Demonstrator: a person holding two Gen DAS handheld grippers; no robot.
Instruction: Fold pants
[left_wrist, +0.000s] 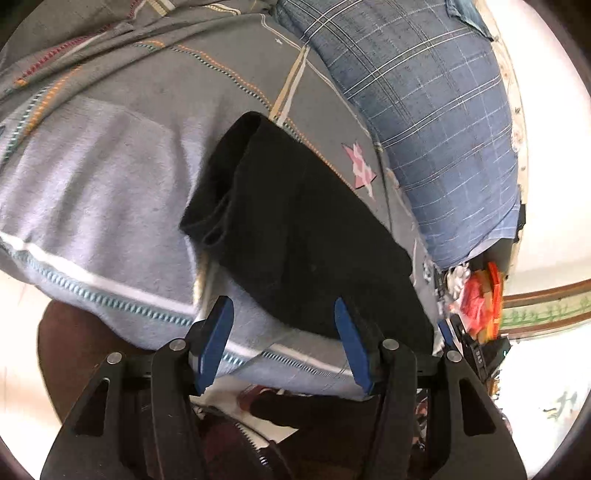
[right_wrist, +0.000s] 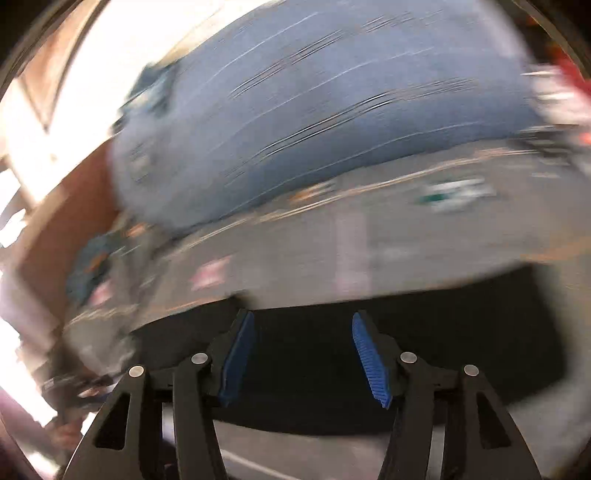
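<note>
Pants (left_wrist: 295, 229) lie folded on the bedsheet (left_wrist: 110, 177); left claw (left_wrist: 284, 314) and right claw (right_wrist: 303, 325) both gape empty.

Black pants (left_wrist: 295, 229), plain dark knit fabric, folded into a long narrow bundle of several layers. Laid flat on grey patterned bedding, running diagonally from far left to near right. Rolled, doubled hem ends visible at far-left end. In the blurred right wrist view, seen as a dark horizontal band (right_wrist: 314, 373).
</note>
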